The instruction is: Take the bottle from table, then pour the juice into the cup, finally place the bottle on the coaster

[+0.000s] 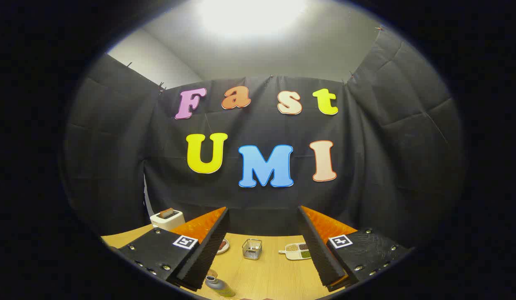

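My gripper (264, 214) is held high above the wooden table (266, 275), open, with nothing between its two fingers. Far below, close to the left finger, stands the bottle (218, 286): I see its dark cap and greenish body from above. A small round brown thing that may be the coaster (211, 273) lies right behind the bottle, partly hidden by the left finger. I cannot make out the cup.
A small wire basket (252, 248) sits mid-table beyond the fingers. A white divided dish (299, 251) with grains lies to its right. A plate (223, 246) peeks out by the left finger. A white toaster (167, 218) stands at the back left.
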`<state>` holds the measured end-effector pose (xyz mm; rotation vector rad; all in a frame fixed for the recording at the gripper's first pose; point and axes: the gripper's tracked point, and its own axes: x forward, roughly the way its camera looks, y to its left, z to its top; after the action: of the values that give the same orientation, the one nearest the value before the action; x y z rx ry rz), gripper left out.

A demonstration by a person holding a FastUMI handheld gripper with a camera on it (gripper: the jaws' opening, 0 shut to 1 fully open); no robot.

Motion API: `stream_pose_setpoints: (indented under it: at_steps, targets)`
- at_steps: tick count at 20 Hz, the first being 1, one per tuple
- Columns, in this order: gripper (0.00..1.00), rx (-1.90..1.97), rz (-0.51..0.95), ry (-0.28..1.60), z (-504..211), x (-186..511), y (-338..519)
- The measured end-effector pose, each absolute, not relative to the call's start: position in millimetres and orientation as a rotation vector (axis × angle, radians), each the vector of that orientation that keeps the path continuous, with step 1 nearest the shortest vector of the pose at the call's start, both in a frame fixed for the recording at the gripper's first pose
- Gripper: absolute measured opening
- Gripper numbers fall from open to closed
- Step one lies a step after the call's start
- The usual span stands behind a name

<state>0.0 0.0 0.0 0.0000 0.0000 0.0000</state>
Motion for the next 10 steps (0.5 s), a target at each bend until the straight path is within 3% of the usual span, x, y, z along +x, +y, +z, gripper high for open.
stream_pose_setpoints:
  at_steps: [10]
  targets:
    - [0.98, -0.006, 0.002, -0.004, -4.8, -0.2, 2.5]
